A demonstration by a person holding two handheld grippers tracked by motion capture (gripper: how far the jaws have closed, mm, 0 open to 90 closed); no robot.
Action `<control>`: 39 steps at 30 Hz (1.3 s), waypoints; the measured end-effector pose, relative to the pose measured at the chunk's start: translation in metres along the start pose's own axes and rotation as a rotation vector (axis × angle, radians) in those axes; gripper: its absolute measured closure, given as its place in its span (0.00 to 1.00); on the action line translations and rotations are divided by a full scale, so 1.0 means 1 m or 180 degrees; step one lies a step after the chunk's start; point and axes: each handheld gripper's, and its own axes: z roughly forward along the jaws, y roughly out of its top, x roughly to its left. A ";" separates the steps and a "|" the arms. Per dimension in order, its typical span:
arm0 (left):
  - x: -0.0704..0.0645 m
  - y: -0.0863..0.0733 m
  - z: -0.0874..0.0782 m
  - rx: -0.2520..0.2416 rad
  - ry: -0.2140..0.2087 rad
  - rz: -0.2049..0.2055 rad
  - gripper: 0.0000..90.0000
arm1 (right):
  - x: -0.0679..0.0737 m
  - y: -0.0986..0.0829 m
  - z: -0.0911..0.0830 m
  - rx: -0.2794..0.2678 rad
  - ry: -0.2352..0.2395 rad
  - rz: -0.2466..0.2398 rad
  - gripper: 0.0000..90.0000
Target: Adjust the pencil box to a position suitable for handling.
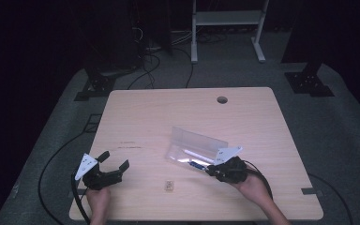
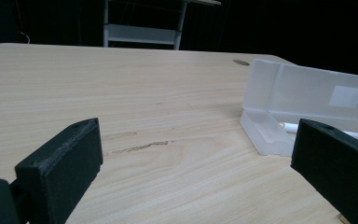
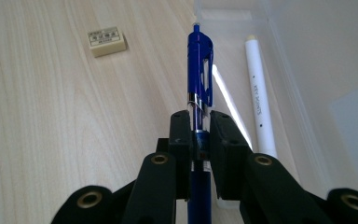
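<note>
A clear plastic pencil case [image 1: 194,147] lies open in the middle of the table, its lid standing up. A white pen [image 3: 259,100] lies inside it. My right gripper [image 1: 211,168] is shut on a blue pen [image 3: 199,70], holding it over the case's near edge, clip end pointing forward. A small beige eraser [image 1: 169,186] lies on the table between the two grippers. My left gripper [image 1: 114,161] rests open near the table's front left, its jaws wide apart with nothing between them. From the left gripper view the case [image 2: 303,105] stands ahead to the right.
The wooden table [image 1: 145,117] has a round cable hole [image 1: 222,100] at its far edge. Beyond it stand a white metal rack [image 1: 227,28] and black stand bases with cables on the grey floor.
</note>
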 end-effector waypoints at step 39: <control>0.001 0.000 -0.001 -0.0015 -0.0003 -0.0011 0.01 | -0.031 0.025 0.044 0.0177 -0.0009 0.0135 0.88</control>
